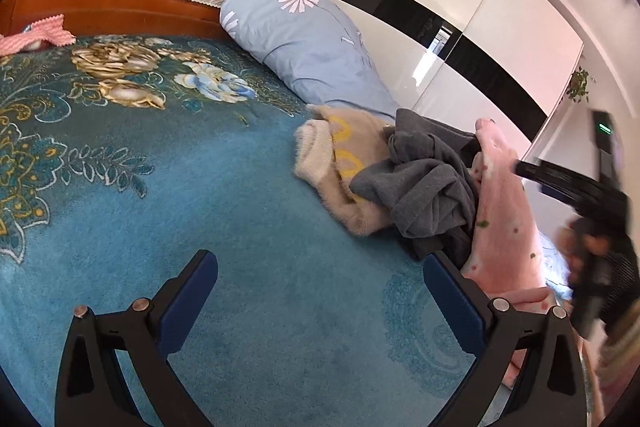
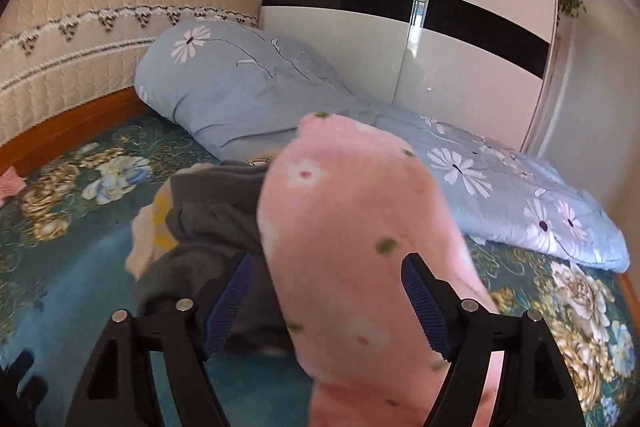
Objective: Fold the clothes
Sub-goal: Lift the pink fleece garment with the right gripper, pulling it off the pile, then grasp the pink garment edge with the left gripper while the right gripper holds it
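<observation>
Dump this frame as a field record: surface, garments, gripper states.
surface: teal floral blanket on the bed
pile: fuzzy beige sweater, crumpled grey garment lying partly over it
pink item: pink floral fleece garment, beside the grey one
left gripper: open, over bare blanket, holding nothing
right gripper: open, fingers either side of the pink fleece
background: light blue daisy-print duvet

Bright daylight, fisheye warp, motion blur

The left gripper [image 1: 320, 303] was held low with its jaws spread wide and nothing between the pads [image 1: 188, 307]. The right gripper [image 2: 328, 303] was likewise held with jaws spread apart; pink cloth lay between its fingers [image 2: 426, 307], not clamped.
</observation>
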`<state>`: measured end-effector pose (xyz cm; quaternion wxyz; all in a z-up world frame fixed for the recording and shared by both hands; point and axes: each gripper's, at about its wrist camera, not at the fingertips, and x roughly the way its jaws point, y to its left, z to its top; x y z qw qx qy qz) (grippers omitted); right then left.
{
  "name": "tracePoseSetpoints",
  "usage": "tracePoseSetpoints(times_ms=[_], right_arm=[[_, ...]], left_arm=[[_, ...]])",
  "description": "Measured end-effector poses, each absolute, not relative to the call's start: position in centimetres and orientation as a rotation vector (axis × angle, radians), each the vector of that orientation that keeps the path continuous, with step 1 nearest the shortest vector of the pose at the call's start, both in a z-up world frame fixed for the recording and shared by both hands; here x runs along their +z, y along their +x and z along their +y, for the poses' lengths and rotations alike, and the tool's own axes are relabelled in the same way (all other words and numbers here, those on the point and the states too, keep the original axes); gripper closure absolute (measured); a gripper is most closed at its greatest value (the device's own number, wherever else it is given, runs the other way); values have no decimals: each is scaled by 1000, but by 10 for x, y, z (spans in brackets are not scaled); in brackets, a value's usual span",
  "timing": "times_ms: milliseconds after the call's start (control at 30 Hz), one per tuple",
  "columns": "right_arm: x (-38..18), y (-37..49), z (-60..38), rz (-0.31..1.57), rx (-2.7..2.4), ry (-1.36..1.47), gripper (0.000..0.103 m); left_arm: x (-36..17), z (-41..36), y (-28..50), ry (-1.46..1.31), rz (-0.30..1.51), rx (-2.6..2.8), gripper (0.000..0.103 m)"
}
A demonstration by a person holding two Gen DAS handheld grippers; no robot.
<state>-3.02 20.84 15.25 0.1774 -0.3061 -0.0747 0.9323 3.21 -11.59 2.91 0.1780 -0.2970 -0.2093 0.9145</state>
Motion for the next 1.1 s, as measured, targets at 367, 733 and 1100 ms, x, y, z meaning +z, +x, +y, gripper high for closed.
tracePoseSetpoints(times_ms=[367, 733, 1100], right_arm=[[115, -116, 183, -263, 2473, -945, 53], [202, -25, 229, 107, 2707, -850, 95], [267, 51, 86, -37, 3284, -710, 95]], left_arm=[[25, -119, 18, -881, -644, 2551, 1], [20, -127, 26, -882, -714, 2541, 1], [13, -203, 50, -742, -1177, 2453, 1]])
